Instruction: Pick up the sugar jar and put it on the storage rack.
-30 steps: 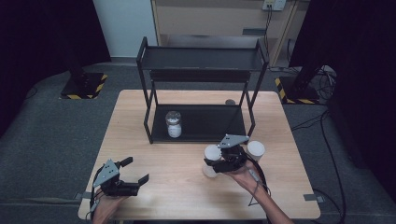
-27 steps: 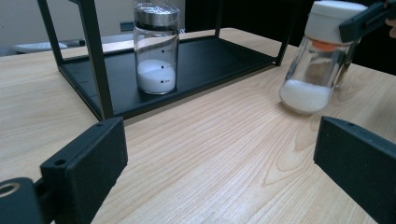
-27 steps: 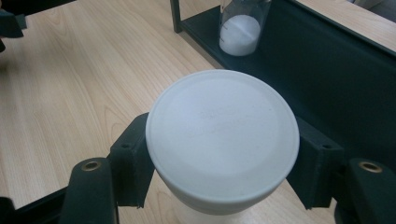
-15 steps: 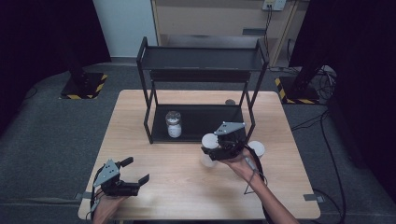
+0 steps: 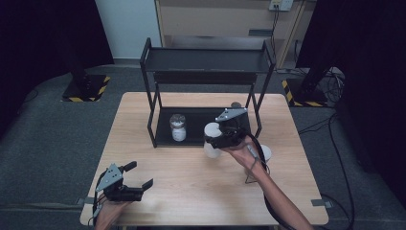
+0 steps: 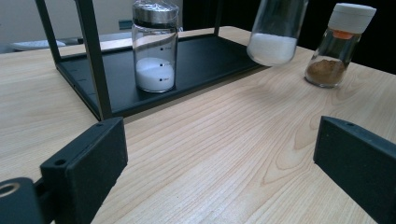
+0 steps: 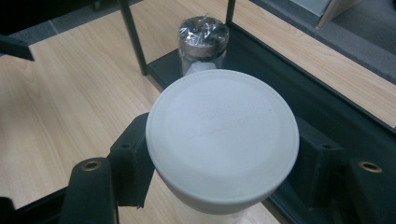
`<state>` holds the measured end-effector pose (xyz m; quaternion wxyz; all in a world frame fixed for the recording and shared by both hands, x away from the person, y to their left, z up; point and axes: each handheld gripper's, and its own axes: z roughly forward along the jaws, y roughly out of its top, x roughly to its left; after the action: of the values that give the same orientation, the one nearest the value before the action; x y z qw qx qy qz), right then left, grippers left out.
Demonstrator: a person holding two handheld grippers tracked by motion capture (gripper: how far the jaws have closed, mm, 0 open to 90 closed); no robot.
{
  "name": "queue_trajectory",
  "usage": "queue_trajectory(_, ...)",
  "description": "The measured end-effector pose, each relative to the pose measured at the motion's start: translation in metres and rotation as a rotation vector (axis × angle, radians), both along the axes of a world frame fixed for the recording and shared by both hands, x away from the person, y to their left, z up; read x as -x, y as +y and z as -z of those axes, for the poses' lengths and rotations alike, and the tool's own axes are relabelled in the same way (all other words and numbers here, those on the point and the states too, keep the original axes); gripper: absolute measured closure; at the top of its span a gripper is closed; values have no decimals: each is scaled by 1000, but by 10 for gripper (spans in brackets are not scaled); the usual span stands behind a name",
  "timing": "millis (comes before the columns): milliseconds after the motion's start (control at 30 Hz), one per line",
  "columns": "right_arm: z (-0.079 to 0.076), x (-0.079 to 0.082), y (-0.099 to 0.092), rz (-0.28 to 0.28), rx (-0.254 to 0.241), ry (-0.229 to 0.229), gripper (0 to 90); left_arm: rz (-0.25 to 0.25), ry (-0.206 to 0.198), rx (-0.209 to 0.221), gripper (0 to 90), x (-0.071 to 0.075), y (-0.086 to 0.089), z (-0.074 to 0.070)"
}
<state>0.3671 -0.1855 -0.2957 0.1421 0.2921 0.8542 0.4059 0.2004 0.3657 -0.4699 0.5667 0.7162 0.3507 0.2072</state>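
Note:
My right gripper (image 5: 216, 139) is shut on a white-lidded jar (image 5: 211, 148) of white powder and holds it off the table, just in front of the black rack's lower shelf (image 5: 201, 139). In the right gripper view the black jaws clamp the jar under its white lid (image 7: 222, 135). A glass jar with a metal lid (image 5: 178, 127) stands on that shelf, and it appears as the metal-lidded jar (image 6: 155, 46) and again as the lidded jar (image 7: 203, 39). The held jar's base (image 6: 275, 35) hangs above the wood. My left gripper (image 5: 140, 188) rests open near the front left corner.
A jar of brown spice with a white cap (image 5: 265, 154) stands on the table to the right of my right hand, seen also as the spice jar (image 6: 338, 46). The rack's upper shelf (image 5: 206, 61) overhangs the lower one. Rack posts (image 6: 95, 60) frame the shelf opening.
My right gripper has lifted the white-lidded jar and carried it away from the person toward the rack, leaving the brown spice jar behind. The left gripper has stayed put.

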Motion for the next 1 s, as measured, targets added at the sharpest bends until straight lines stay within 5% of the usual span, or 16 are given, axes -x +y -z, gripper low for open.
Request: queue_trajectory(1000, 15, -71, 43, 162, 51, 58, 341, 2, 11, 7, 21, -3, 2, 2)
